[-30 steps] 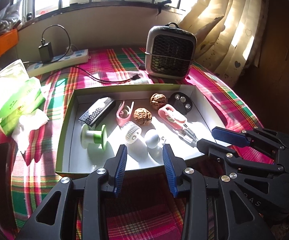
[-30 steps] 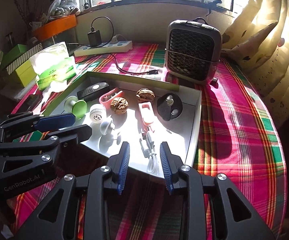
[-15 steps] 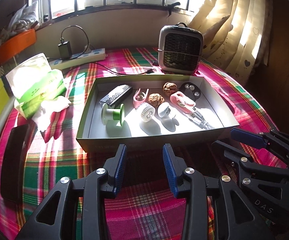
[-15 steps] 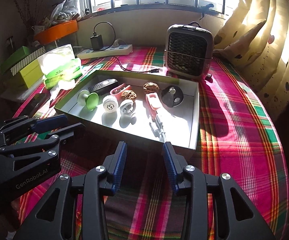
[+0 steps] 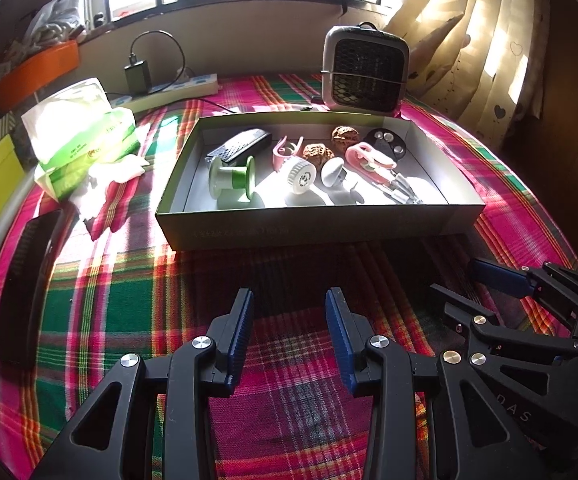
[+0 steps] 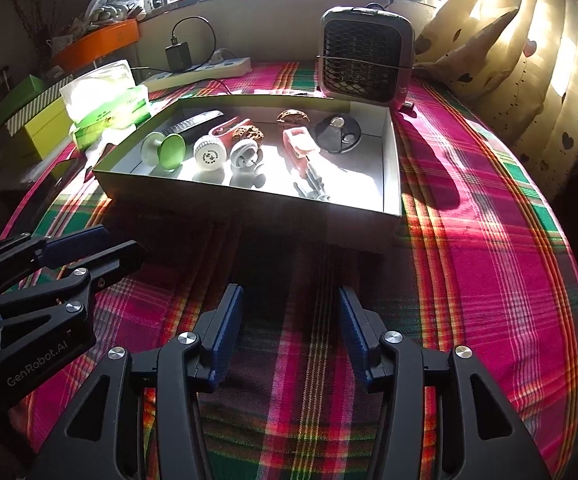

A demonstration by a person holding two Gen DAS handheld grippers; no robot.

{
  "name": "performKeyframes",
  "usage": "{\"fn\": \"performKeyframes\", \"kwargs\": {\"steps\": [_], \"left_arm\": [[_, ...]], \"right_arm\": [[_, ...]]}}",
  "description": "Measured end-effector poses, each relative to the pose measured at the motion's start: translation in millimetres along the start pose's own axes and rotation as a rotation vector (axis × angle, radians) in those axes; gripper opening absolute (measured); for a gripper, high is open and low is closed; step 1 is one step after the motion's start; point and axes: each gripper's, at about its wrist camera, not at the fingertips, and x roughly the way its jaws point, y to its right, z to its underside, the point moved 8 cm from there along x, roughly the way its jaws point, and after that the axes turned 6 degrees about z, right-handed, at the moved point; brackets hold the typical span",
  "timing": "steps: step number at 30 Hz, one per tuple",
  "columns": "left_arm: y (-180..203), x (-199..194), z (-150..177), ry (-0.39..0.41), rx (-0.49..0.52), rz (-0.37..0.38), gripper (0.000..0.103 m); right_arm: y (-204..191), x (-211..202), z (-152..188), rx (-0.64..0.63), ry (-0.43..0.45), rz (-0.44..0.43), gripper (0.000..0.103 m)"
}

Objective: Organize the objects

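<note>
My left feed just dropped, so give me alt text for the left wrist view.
A shallow open box on a plaid tablecloth holds a green spool, two walnuts, a pink clip and other small items. The left gripper hovers short of it, jaws open and empty; the right gripper is alongside, also open.

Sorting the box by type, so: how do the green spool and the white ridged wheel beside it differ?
The green spool has two green flanges on a pale core; the white wheel is one white disc with a ridged rim and printed face. The spool looks larger. Both lie on their sides in the box.
</note>
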Motion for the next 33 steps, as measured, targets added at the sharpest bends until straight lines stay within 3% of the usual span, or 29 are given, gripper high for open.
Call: {"fn": "performKeyframes", "kwargs": {"steps": [4,20,33], "left_arm": [[0.4,5.2,9.3,-0.034,-0.005,-0.008,0.035],[-0.5,2.4,13.0,-0.018,-0.026,-0.059,0.039],[-1.5,2.3,13.2,-0.017,-0.031,-0.059,0.040]], "right_arm": [[-0.3,-1.0,3.5,-0.005,-0.007,0.024,0.058],[7.1,-4.2,11.2,0.036,-0.022,0.063,0.072],[8.8,-4.0,12.9,0.047,-0.028,0.074,0.077]]}}
